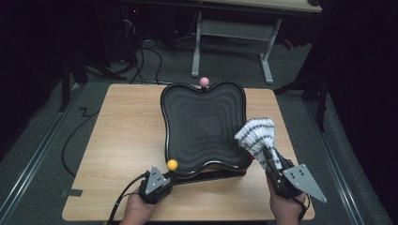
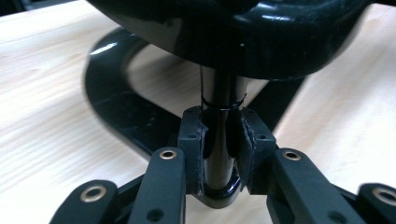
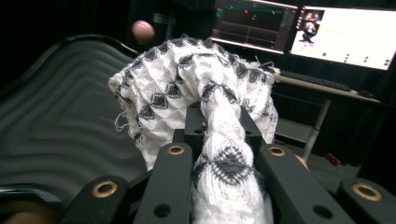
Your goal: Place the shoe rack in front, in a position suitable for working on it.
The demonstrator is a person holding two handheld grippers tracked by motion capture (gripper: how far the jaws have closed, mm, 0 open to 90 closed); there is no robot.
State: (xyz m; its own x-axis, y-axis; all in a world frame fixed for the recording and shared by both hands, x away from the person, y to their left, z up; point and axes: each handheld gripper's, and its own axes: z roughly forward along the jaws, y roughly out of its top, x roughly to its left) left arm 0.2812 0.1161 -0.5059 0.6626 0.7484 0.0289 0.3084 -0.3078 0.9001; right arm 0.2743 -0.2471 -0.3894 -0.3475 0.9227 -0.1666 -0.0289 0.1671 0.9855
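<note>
Wiping barely begun: right hand-held gripper [image 1: 268, 153] pinching bunched cloth [image 1: 256, 134] at black tray's [image 1: 187, 101] right edge, left hand-held gripper [image 1: 165, 176] clamped on tray's post [image 2: 219, 140], ridged inside yet unwiped.

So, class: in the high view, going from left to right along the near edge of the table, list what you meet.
Left claw → small yellow ball → wavy black tray → white-and-grey patterned cloth → right claw.
</note>
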